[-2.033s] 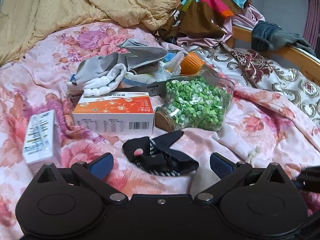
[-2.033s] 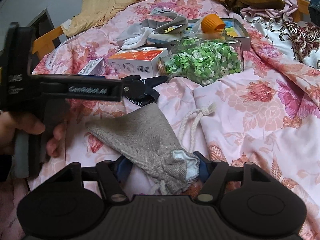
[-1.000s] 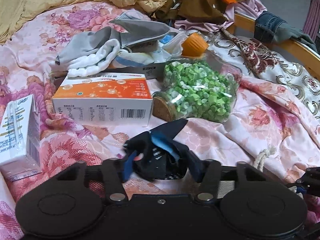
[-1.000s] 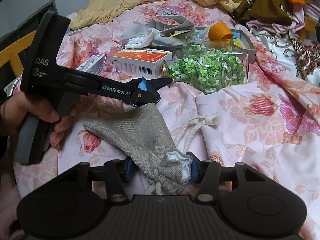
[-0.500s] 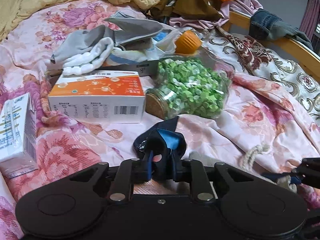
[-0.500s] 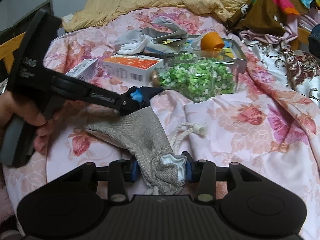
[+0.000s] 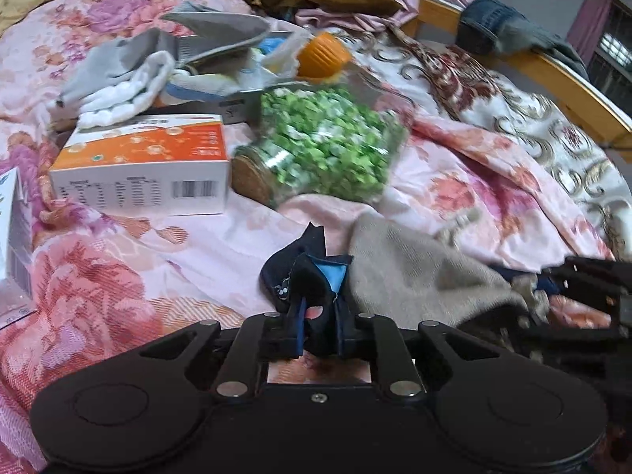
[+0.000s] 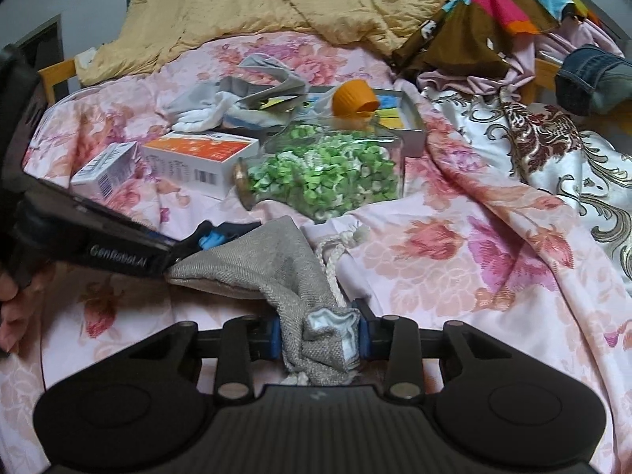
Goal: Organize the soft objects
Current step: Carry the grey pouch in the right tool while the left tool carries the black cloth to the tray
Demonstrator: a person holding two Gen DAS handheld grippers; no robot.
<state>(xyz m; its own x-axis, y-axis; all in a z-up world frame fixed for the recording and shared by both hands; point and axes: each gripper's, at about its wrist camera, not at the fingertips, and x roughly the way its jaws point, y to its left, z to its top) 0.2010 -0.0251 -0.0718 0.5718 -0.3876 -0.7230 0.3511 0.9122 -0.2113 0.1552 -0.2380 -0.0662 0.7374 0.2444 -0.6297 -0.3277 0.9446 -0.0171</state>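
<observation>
A small black fabric piece with a blue lining (image 7: 300,272) lies on the floral bedspread (image 7: 98,296). My left gripper (image 7: 320,316) is closing, and its pads press on that piece from both sides. Right beside it lies a grey drawstring pouch (image 8: 276,260) with a white cord (image 8: 335,249). The right gripper (image 8: 320,331) is closing too, with the pouch's bunched mouth pinched between its blue pads. In the right wrist view the left gripper (image 8: 205,237) reaches in from the left, a hand on its handle, tips at the pouch's far corner.
Behind the two cloths lie a glass jar of green bits (image 7: 328,150), an orange-and-white box (image 7: 146,158), a small white box (image 8: 106,170) and a tray with grey and white gloves (image 7: 126,79). A yellow blanket (image 8: 276,0) and a wooden bed rail (image 7: 553,75) border the bed.
The left gripper came down over the black fabric piece and closed on it. The right jaws narrowed on the pouch's mouth. The pouch's body now sits closer to the left gripper.
</observation>
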